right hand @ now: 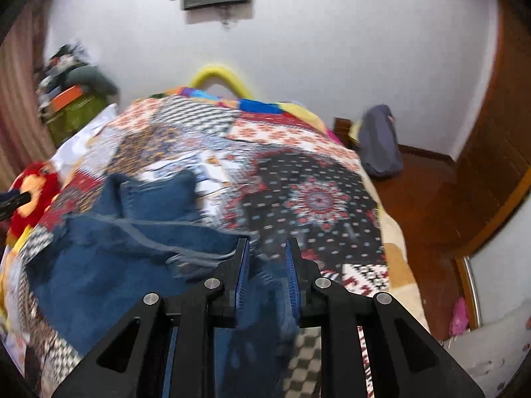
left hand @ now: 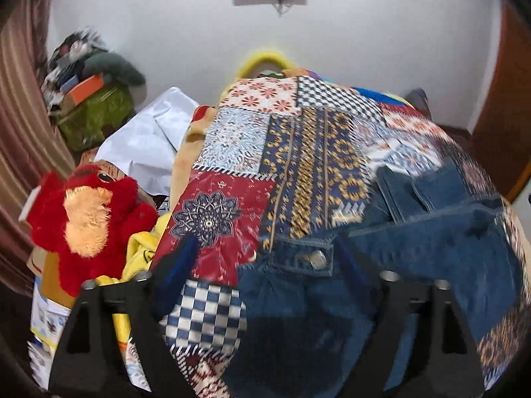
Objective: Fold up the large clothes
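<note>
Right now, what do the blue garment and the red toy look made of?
Blue garment: likely denim, matte, with stitched seams and a metal button. Red toy: plush, probably synthetic pile, fuzzy red with shaggy peach patches.

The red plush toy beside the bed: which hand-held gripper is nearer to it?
Left. The left hand-held gripper has the red plush toy close beside its left finger. The right hand-held gripper is over the jeans, with the toy far off at the bed's left edge.
</note>
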The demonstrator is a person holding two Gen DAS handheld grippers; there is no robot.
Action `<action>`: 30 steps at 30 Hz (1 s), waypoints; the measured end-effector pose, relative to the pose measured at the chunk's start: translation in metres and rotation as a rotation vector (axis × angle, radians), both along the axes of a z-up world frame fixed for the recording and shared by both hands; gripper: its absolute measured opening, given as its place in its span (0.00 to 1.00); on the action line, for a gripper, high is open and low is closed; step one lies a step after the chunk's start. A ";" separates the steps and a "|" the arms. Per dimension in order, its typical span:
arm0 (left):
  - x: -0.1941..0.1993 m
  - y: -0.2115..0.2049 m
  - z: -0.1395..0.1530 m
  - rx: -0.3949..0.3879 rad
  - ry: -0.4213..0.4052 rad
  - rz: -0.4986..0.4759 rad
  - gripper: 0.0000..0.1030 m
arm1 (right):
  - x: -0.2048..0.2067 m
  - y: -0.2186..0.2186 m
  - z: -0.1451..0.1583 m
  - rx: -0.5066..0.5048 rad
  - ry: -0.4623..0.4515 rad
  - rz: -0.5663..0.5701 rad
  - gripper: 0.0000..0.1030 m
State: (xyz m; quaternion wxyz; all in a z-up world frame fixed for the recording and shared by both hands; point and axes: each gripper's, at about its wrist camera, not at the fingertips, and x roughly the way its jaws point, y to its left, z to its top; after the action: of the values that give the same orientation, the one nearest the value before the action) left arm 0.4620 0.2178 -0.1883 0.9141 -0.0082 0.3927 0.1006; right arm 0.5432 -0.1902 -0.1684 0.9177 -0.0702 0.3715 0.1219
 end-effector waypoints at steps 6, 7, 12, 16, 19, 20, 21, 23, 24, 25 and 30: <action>-0.010 -0.029 -0.023 0.054 0.082 -0.074 0.95 | -0.024 0.040 -0.017 -0.021 0.065 0.116 0.16; -0.008 -0.034 -0.032 0.045 0.106 -0.094 0.95 | -0.026 0.047 -0.023 -0.024 0.083 0.133 0.16; 0.005 -0.051 -0.071 0.026 0.188 -0.126 0.95 | -0.025 0.075 -0.059 -0.041 0.182 0.186 0.17; 0.026 -0.061 -0.098 0.049 0.244 -0.145 0.95 | -0.011 0.092 -0.087 -0.064 0.257 0.224 0.16; 0.039 -0.060 -0.101 0.108 0.227 -0.149 0.95 | 0.008 0.101 -0.103 -0.111 0.277 0.218 0.16; 0.044 -0.057 -0.100 0.153 0.217 -0.130 0.95 | 0.017 0.101 -0.105 -0.106 0.278 0.217 0.16; 0.050 -0.054 -0.100 0.196 0.217 -0.105 0.95 | 0.024 0.100 -0.106 -0.093 0.276 0.209 0.16; 0.063 -0.040 -0.102 0.243 0.232 -0.070 0.95 | 0.045 0.092 -0.102 -0.056 0.269 0.155 0.16; 0.068 -0.033 -0.103 0.232 0.241 -0.067 0.97 | 0.054 0.089 -0.100 -0.033 0.275 0.138 0.16; 0.073 -0.022 -0.103 0.188 0.249 -0.060 1.00 | 0.062 0.085 -0.097 -0.013 0.274 0.115 0.16; 0.082 0.009 -0.094 0.044 0.224 0.027 1.00 | 0.087 0.065 -0.081 0.075 0.257 0.046 0.17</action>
State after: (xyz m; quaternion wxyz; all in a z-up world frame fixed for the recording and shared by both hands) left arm 0.5443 0.2267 -0.2828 0.8631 0.0180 0.4897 0.1219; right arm 0.6300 -0.1252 -0.2498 0.8615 -0.0281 0.4795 0.1646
